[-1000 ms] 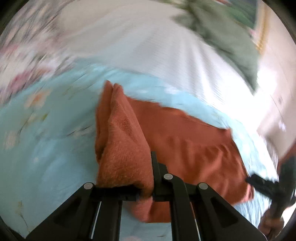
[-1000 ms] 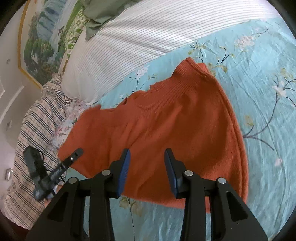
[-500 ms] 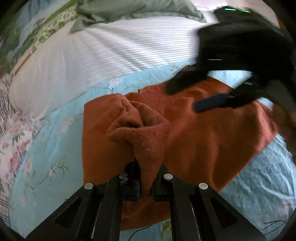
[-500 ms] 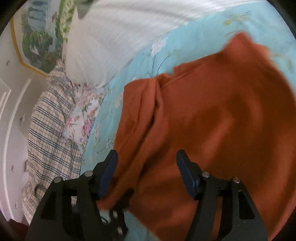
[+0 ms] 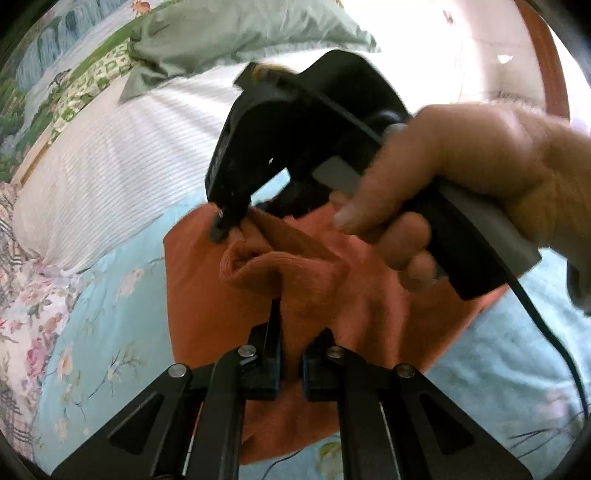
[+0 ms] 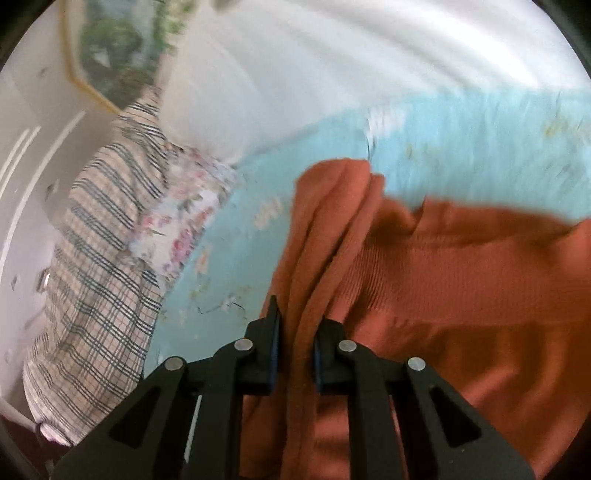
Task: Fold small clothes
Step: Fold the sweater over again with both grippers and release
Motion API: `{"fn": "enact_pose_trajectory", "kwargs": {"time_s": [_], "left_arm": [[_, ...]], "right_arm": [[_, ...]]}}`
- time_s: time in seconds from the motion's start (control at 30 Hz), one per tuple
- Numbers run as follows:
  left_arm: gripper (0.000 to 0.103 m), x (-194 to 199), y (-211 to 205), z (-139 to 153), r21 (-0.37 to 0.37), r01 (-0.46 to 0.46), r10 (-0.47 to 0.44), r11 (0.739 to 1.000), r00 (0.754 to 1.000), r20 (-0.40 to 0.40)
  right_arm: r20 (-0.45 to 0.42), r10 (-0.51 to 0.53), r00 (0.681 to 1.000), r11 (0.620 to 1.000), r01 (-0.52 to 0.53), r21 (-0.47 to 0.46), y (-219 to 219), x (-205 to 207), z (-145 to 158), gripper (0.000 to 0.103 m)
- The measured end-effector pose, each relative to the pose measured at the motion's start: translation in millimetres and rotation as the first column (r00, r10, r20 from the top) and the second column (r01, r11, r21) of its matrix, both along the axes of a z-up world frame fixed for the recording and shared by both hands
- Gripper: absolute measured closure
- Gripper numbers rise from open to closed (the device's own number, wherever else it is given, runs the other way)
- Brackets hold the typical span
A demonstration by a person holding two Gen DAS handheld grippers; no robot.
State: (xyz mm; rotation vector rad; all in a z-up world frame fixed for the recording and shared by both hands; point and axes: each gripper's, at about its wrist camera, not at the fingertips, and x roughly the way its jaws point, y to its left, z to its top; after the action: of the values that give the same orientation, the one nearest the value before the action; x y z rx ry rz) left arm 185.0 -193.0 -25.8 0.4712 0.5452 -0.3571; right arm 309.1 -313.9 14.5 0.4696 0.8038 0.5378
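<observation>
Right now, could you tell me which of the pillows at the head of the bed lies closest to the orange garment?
The white striped pillow: its edge nearly meets the orange garment on the blue sheet. The green pillow lies behind it, and the checked pillow sits off to the side.

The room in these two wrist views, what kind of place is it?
Most likely a bedroom: the orange garment lies on a bed with a light blue floral sheet, beside a white striped pillow, with a framed landscape picture on the wall.

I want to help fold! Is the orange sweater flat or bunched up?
Bunched up. The orange sweater has ridges pinched by the left gripper and right gripper.
</observation>
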Motion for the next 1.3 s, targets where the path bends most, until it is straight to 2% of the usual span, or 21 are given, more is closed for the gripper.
{"fn": "enact_pose_trajectory", "kwargs": {"time_s": [0.1,0.2,0.27,0.37,0.53,0.63,0.77,0.83,0.87,0.9,0.97,1.03,1.07,1.13,1.3], "left_arm": [[0.097,-6.2,-14.3,22.6,-0.073,0.06,-0.061,0.996,0.998,-0.006],[0.097,-8.8,-39.5,33.1,-0.127,0.122,-0.126,0.984,0.992,-0.026],[0.097,-4.7,-59.5,27.9,-0.15,0.155,-0.166,0.977,0.984,-0.066],[0.097,2.5,-83.4,12.0,-0.157,0.173,-0.195,0.972,0.971,-0.139],[0.097,3.3,-94.1,6.2,-0.176,0.187,-0.217,0.966,0.962,-0.169],[0.097,2.6,-93.2,5.1,-0.193,0.209,-0.242,0.959,0.955,-0.169],[0.095,10.2,-104.7,-13.0,-0.197,0.209,-0.254,0.958,0.936,-0.245],[0.088,12.3,-103.5,-17.6,-0.206,0.197,-0.25,0.958,0.928,-0.277],[0.086,12.6,-99.0,-16.1,-0.22,0.195,-0.255,0.956,0.923,-0.287],[0.08,10.1,-95.1,-14.1,-0.229,0.198,-0.262,0.953,0.92,-0.292],[0.064,-1.0,-79.0,-10.0,-0.251,0.199,-0.27,0.947,0.917,-0.294],[0.041,-4.6,-63.2,-2.6,-0.268,0.182,-0.26,0.946,0.92,-0.293],[0.038,-4.6,-48.3,1.9,-0.285,0.163,-0.247,0.945,0.924,-0.292],[0.025,-0.1,-26.8,5.9,-0.306,0.119,-0.216,0.945,0.927,-0.306],[0.022,24.3,34.4,6.4,-0.378,-0.051,-0.11,0.925,0.914,-0.391]], "right_arm": [[0.034,-0.057,0.998,0.998,0.058,-0.033,-35.4,-22.9,13.4,0.088],[-0.021,-0.134,0.991,0.99,0.133,-0.046,-70.9,-32.7,-3.3,0.088],[-0.08,-0.181,0.98,0.983,0.177,-0.055,-90.8,-35.5,-27.1,0.088],[-0.115,-0.212,0.97,0.977,0.207,-0.054,-106.9,-39.6,-47.8,0.088],[-0.072,-0.23,0.971,0.973,0.228,-0.036,-114.2,-49.3,-45.5,0.088],[-0.089,-0.254,0.963,0.964,0.245,-0.108,-113.6,-49.5,-54.6,0.088],[-0.093,-0.283,0.954,0.955,0.273,-0.115,-119.3,-55.0,-65.5,0.088],[-0.086,-0.308,0.947,0.947,0.297,-0.122,-121.8,-61.8,-60.9,0.088],[-0.08,-0.319,0.944,0.943,0.307,-0.131,-122.1,-64.4,-57.8,0.082],[-0.069,-0.341,0.937,0.933,0.329,-0.147,-122.0,-68.7,-52.6,0.077],[-0.041,-0.384,0.922,0.914,0.374,-0.159,-124.8,-80.0,-42.9,0.043],[-0.013,-0.404,0.915,0.907,0.398,-0.138,-127.8,-91.8,-35.2,0.024],[-0.013,-0.4,0.916,0.91,0.396,-0.124,-128.3,-95.5,-33.7,0.023],[-0.035,-0.387,0.921,0.918,0.382,-0.109,-128.1,-99.7,-35.5,0.023],[-0.084,-0.356,0.931,0.933,0.348,-0.097,-121.3,-99.4,-47.3,0.023]]}}
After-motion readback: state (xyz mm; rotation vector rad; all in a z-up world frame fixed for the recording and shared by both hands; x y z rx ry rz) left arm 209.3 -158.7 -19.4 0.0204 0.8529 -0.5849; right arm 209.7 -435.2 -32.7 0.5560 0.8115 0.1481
